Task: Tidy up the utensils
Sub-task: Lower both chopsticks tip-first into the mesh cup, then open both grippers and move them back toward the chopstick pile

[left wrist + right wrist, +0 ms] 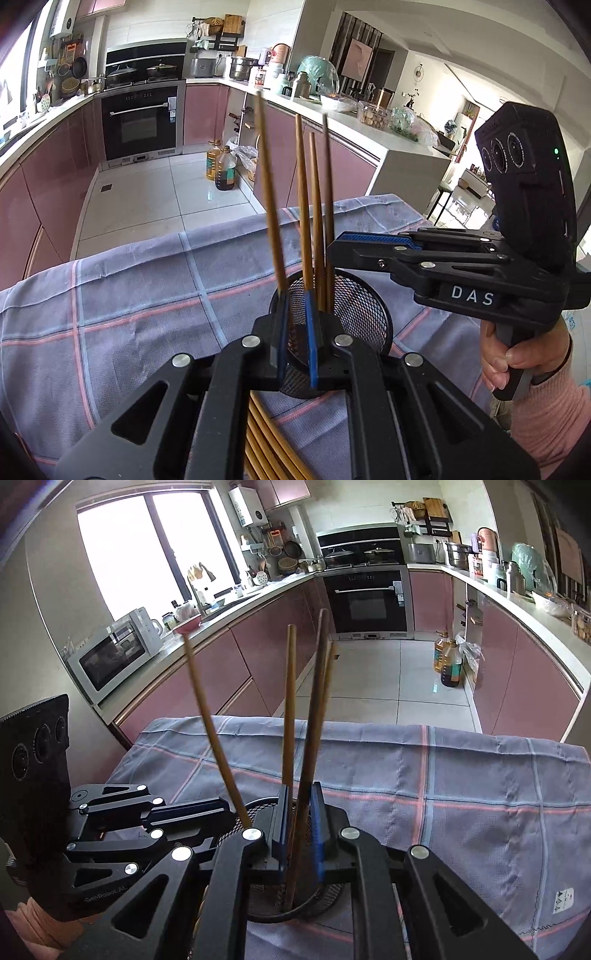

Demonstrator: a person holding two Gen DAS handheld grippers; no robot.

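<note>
A black mesh utensil cup (pixel 354 314) stands on the checked cloth, with three wooden chopsticks (pixel 317 206) upright in it. My left gripper (pixel 295 347) hovers over the cup's near rim, shut on one more chopstick (pixel 269 195) that stands upright and tilts left. More chopsticks (pixel 273 443) lie on the cloth under it. My right gripper (pixel 338 245) reaches in from the right, its jaws close beside the standing chopsticks. In the right wrist view it (pixel 300 834) is shut on a dark chopstick (pixel 314 709) above the cup (pixel 266 904); the left gripper (pixel 225 812) is at left.
The table is covered by a purple-grey checked cloth (pixel 129 306), its far edge dropping to a tiled kitchen floor (pixel 147 199). Oil bottles (pixel 221 166) stand on the floor by pink cabinets. A white tag (pixel 563 899) is on the cloth at right.
</note>
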